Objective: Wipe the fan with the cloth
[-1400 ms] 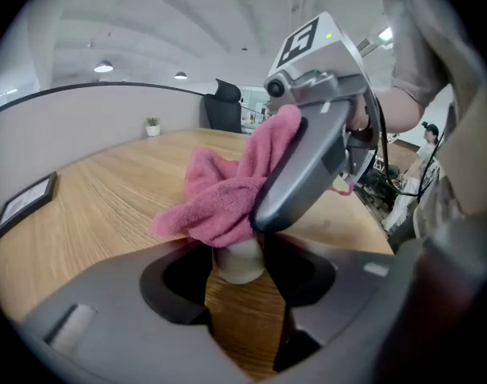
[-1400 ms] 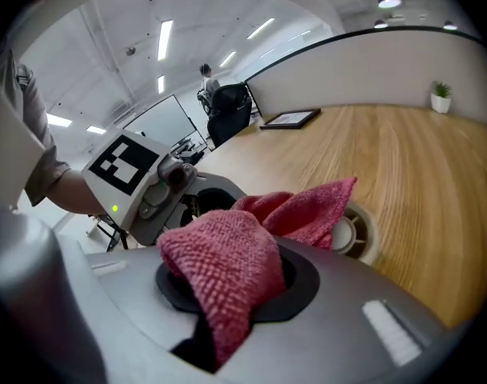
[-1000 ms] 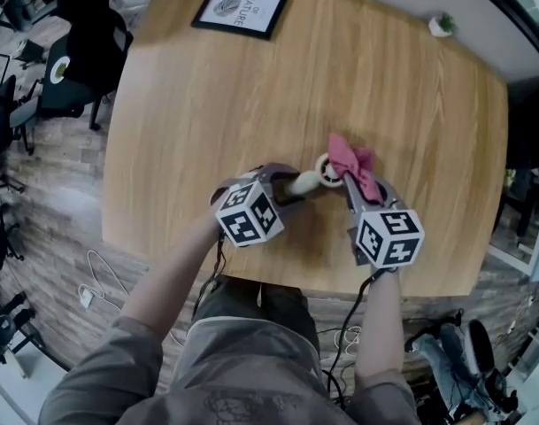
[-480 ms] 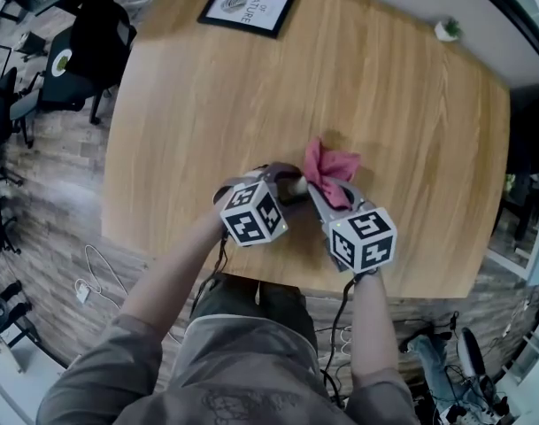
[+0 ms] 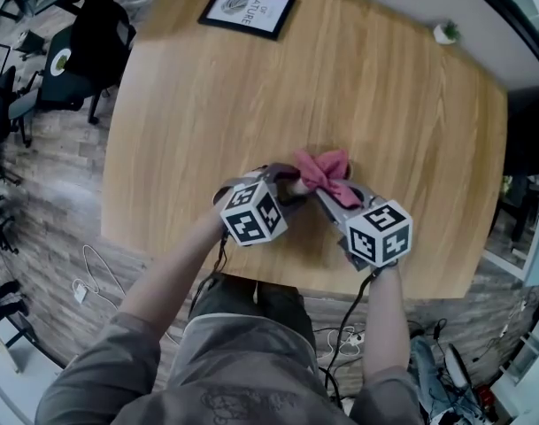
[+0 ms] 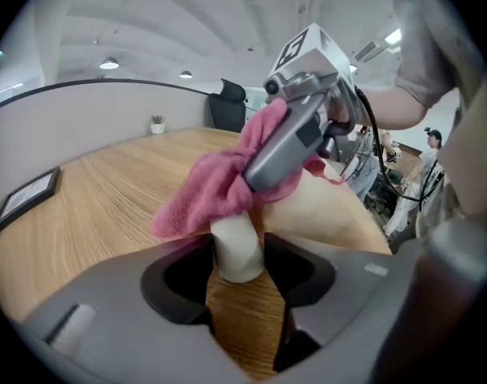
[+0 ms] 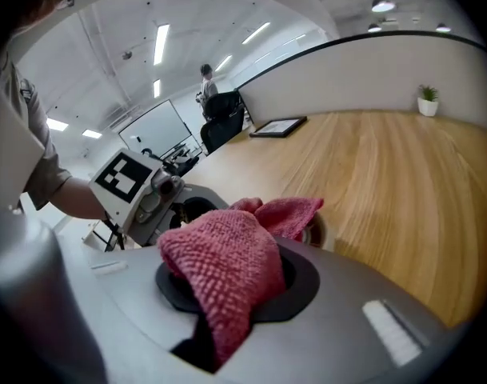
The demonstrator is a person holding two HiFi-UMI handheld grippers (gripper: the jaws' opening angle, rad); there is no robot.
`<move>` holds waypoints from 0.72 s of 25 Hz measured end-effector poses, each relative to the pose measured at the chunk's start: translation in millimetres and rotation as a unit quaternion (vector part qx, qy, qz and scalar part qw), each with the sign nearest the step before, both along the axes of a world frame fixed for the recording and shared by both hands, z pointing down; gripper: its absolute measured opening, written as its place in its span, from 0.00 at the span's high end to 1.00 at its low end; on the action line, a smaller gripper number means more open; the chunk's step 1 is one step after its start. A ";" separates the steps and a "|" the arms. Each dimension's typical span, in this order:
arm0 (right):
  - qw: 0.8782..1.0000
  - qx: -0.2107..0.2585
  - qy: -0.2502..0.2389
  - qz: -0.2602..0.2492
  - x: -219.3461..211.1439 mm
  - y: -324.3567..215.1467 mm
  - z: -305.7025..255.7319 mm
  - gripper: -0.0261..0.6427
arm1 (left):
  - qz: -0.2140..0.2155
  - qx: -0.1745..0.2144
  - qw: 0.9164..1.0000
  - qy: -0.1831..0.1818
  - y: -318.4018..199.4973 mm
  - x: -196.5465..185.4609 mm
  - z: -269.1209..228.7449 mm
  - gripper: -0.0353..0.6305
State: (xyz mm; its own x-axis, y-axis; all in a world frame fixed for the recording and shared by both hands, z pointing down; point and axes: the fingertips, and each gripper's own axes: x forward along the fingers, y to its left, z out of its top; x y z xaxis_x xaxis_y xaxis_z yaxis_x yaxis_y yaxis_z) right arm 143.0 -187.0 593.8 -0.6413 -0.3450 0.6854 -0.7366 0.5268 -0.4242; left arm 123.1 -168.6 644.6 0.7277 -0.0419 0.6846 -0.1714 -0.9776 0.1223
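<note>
1. We have the left gripper (image 5: 287,185) clenched on the white handle (image 6: 240,256) of the fan (image 6: 231,229). Both pads press against the handle's sides, with bare wood showing beneath it.
2. We have the right gripper (image 7: 231,293) closed tight on a pink cloth (image 6: 203,194). A thick fold is pinched between its jaws and the rest spills forward past them.
3. The loose part of the cloth lies draped over the fan's head and hides nearly all of it. Only the handle shows clearly, and in the right gripper view a bit of pale rim peeks out beside the cloth.
4. The fan sits over the wooden table (image 5: 207,104), close to its near edge and about midway along it.
5. The two grippers angle in toward each other, their tips almost meeting at the fan.
6. A framed picture (image 5: 248,9) lies near the table's far left corner, and a small potted plant (image 5: 444,31) stands at the far right corner. Both are well apart from the fan.
</note>
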 end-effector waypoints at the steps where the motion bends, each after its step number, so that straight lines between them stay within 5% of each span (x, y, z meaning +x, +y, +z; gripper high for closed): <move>1: 1.000 0.008 0.000 0.025 9.5 -6.2 -2.2 0.84 | 0.000 -0.002 1.000 0.001 -0.1 0.1 0.1 0.64; 6: 0.987 0.040 0.034 0.154 63.6 -31.8 -3.6 0.84 | -0.002 -0.015 1.000 0.012 0.0 -0.9 -2.4 0.64; 9: 0.978 0.059 0.063 0.190 77.6 -36.5 -5.2 0.84 | -0.003 -0.019 1.000 0.015 -0.8 -0.4 -3.9 0.65; 18: 0.991 0.057 0.031 0.119 6.0 -16.8 -1.1 0.84 | -0.003 -0.017 1.000 0.007 -0.4 0.5 -2.3 0.65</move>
State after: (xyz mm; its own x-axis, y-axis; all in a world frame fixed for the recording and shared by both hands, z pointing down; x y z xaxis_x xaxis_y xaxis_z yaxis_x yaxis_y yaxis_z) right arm 149.0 -203.8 592.7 -0.4898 -0.5590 0.6690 -0.8689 0.3765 -0.3215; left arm 123.6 -169.0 642.4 0.7369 -0.0232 0.6756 -0.1745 -0.9721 0.1570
